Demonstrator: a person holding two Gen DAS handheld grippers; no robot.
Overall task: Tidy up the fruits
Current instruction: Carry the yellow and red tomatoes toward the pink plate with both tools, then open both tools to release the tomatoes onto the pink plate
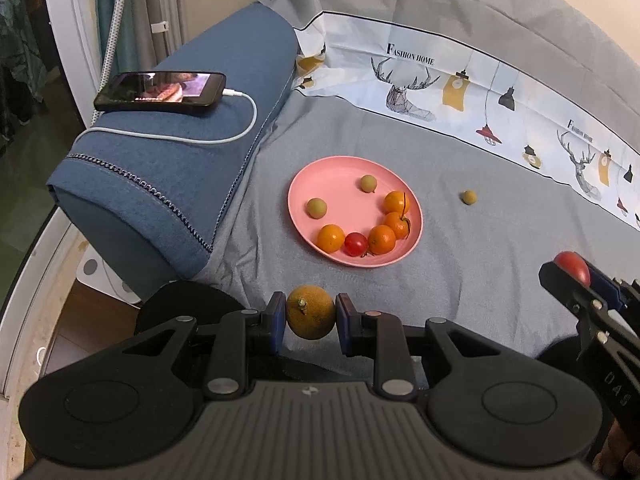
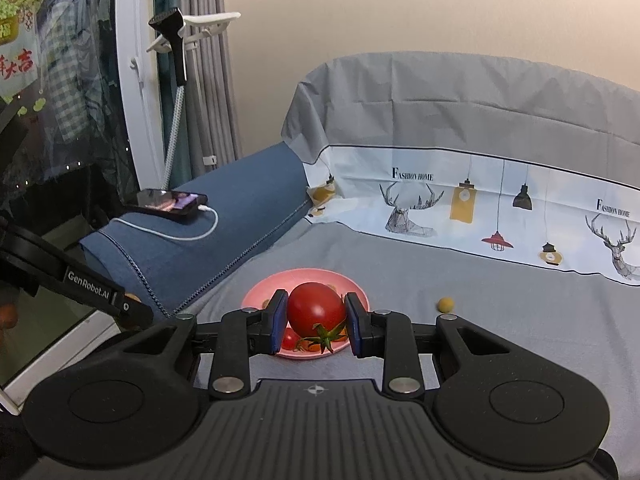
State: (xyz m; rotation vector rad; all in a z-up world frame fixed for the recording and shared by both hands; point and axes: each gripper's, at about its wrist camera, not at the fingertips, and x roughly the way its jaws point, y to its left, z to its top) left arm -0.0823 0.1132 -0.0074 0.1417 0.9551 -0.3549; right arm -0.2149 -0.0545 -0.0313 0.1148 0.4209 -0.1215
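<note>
Both grippers loaded, short of the plate.
Left gripper point(image 1: 311, 318) clamped on a yellow-orange citrus point(image 1: 310, 311), near side of the pink plate point(image 1: 320, 172); right gripper point(image 2: 316, 322) clamped on a tomato point(image 2: 316, 309), in front of the plate. One small green fruit point(image 1: 469, 197) loose on the grey sheet point(image 1: 460, 264), right of the plate.

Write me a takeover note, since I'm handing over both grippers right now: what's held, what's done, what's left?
Left gripper: shut on a yellow-orange citrus.
Right gripper: shut on a large tomato, short of the pink plate.
Done: the plate holds four oranges, a small tomato and two greenish fruits.
Left: plate both held fruits, then the small fruit lying on the grey sheet.
</note>
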